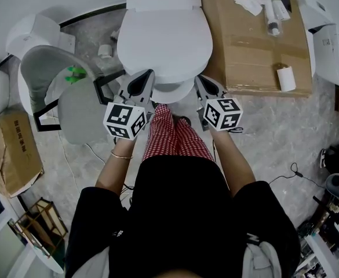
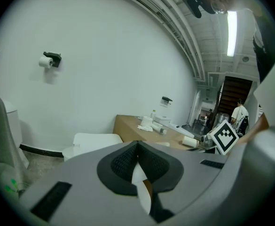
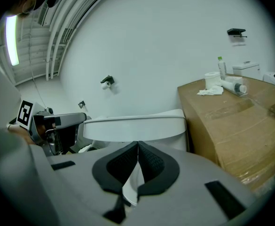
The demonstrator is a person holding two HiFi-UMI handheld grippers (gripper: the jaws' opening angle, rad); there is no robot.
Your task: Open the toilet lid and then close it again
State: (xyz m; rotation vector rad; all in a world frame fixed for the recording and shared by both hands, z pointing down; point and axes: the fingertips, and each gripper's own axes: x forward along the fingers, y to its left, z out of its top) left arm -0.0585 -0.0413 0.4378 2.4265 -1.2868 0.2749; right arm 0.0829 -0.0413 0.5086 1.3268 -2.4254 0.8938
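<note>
**Head view.** Person's black-clad torso [image 1: 181,213] fills the lower frame, and a red checked trouser leg [image 1: 178,138] shows between the forearms. Both tools are held level. The left gripper [image 1: 148,74] and the right gripper [image 1: 200,79] have their tips at the toilet's front rim, one on each side. Directly ahead of both sets of jaws, the toilet lid [image 1: 164,36] lies flat and closed. To the right of the right jaws stands a cardboard box [image 1: 256,45] carrying paper rolls [image 1: 285,77].

**Left gripper view.** The jaws are closed, the pads meet at the tips, and nothing is between them. The lid sits ahead and to the left of the tips, clear of them. To the right of the jaws is the marker cube [image 2: 225,136] of the other tool. High to the left, a wall-mounted paper roll [image 2: 46,61] is visible.

**Right gripper view.** The jaws are together and hold nothing. The lid's front edge runs horizontally just beyond and above the tips. Whether it touches them cannot be confirmed. The left gripper is level with the lid, to the left of the jaws. The cardboard box stands to their right.
</note>
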